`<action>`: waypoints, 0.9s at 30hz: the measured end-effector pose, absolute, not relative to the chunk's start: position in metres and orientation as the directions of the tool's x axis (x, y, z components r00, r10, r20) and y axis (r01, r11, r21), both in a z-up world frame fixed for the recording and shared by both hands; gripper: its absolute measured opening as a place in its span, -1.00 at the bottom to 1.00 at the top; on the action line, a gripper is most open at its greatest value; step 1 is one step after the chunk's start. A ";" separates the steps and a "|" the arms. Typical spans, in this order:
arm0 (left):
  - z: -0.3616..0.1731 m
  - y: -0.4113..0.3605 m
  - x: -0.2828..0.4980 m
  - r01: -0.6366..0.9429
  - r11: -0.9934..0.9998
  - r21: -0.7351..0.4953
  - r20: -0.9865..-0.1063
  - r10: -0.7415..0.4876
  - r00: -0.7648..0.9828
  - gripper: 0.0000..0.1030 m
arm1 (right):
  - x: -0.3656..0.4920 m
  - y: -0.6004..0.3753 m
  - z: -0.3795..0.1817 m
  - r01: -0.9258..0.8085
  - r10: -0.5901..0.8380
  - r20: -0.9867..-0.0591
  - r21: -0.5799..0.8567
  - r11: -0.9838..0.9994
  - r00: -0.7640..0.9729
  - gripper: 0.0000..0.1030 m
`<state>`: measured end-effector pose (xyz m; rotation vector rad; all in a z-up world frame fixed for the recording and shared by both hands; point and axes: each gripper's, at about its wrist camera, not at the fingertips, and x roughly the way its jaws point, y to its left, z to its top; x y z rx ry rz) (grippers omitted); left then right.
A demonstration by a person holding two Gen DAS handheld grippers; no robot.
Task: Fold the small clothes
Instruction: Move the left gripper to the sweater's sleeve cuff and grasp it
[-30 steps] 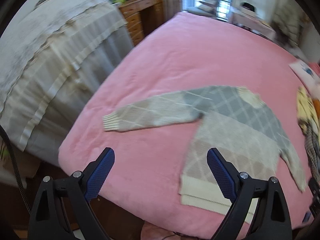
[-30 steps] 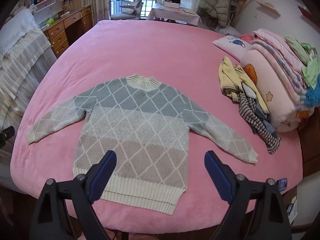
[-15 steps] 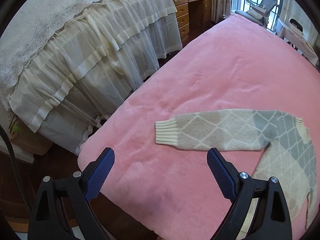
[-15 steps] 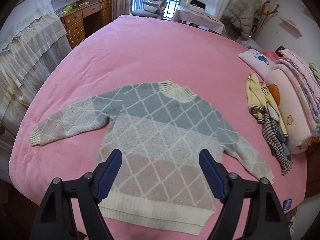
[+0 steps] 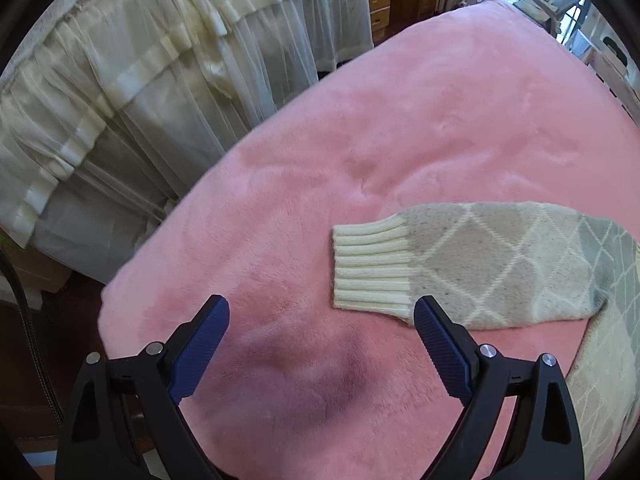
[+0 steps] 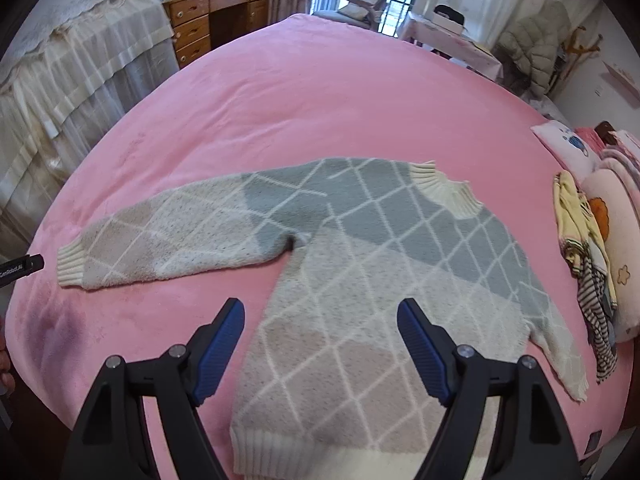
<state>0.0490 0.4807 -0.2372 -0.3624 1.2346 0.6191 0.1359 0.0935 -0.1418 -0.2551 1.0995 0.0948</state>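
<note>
A small knit sweater (image 6: pixel 360 264) in grey, cream and beige with a white diamond pattern lies flat on the pink bedspread (image 6: pixel 320 100), neck toward the far right. Its left sleeve (image 5: pixel 480 264) stretches out, and the ribbed cream cuff (image 5: pixel 370 268) lies just ahead of my left gripper (image 5: pixel 322 308). That gripper is open, low over the bedspread, and its right fingertip (image 5: pixel 426 308) is close to the cuff's near corner. My right gripper (image 6: pixel 320 312) hangs open above the sweater's lower body, with nothing between its fingers.
A pile of other small clothes (image 6: pixel 584 260) and pillows (image 6: pixel 572 144) lies at the bed's right edge. A cream lace-skirted bed (image 5: pixel 120 80) stands to the left across a narrow gap. A wooden dresser (image 6: pixel 212 28), a chair and a window are at the back.
Both grippers have dropped closer to the bed. The left one swung left toward the sleeve's cuff, which now fills much of its view. The right one moved in over the sweater's lower body.
</note>
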 end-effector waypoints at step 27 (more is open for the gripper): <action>-0.340 0.515 0.051 -0.630 0.695 -0.346 -0.931 -0.173 0.321 0.01 | 0.159 0.162 -0.220 -0.227 -0.072 -0.897 -0.188 0.956 0.437 0.54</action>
